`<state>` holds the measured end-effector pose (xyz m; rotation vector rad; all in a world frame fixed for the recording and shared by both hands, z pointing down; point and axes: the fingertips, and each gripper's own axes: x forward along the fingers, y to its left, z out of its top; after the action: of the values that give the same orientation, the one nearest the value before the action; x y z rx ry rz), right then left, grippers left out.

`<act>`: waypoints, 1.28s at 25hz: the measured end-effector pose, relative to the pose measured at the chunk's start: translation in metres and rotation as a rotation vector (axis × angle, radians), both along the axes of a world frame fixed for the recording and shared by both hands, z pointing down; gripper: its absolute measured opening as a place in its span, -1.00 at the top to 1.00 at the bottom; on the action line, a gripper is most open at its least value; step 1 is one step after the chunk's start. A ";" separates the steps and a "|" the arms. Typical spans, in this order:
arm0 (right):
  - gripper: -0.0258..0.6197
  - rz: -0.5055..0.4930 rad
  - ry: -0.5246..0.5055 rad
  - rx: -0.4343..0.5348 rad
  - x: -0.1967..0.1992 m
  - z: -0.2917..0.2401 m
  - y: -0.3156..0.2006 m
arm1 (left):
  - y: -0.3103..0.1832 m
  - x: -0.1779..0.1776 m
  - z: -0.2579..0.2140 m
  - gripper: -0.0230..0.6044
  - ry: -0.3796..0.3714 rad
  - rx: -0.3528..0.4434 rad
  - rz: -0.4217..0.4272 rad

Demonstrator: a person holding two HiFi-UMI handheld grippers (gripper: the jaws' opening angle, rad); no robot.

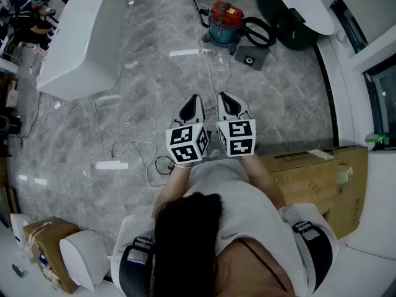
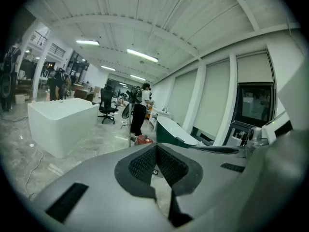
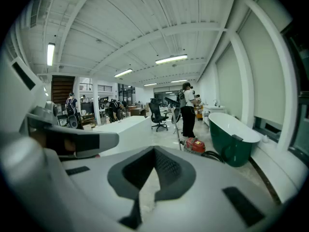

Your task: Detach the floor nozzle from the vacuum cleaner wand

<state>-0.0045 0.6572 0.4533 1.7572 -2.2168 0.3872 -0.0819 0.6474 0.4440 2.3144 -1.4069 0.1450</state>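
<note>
A red canister vacuum cleaner (image 1: 224, 20) stands on the grey marble floor ahead, with a black hose (image 1: 260, 33) looped at its right and a dark flat part (image 1: 250, 59) lying just in front. The right gripper view shows the same red vacuum cleaner (image 3: 195, 145) with a thin wand (image 3: 176, 122) rising upright beside it. My left gripper (image 1: 193, 98) and right gripper (image 1: 226, 96) are held side by side in front of my chest, well short of the vacuum. Both are shut with nothing between the jaws, as their own views confirm for the left gripper (image 2: 155, 146) and right gripper (image 3: 155, 150).
A long white counter (image 1: 80, 36) stands at the left and a dark green bathtub (image 1: 291, 11) at the far right. A big cardboard box (image 1: 322, 178) is close on my right. White cables (image 1: 124, 150) trail over the floor. A person (image 3: 187, 108) stands behind the vacuum.
</note>
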 end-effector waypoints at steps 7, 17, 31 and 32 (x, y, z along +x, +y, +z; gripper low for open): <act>0.87 0.003 0.010 -0.004 0.005 0.005 0.000 | 0.000 0.005 0.003 0.91 0.001 -0.001 0.006; 0.87 0.000 -0.025 0.005 0.010 0.001 0.003 | 0.005 0.013 0.000 0.91 -0.006 0.000 0.010; 0.87 0.007 -0.018 -0.002 0.018 0.007 -0.003 | -0.002 0.019 0.005 0.91 -0.038 0.004 0.013; 0.87 0.008 -0.017 -0.003 0.018 0.007 -0.005 | -0.004 0.019 0.005 0.91 -0.043 0.006 0.015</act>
<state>0.0140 0.6522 0.4606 1.7680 -2.2204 0.4077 -0.0628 0.6437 0.4495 2.3400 -1.4126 0.1967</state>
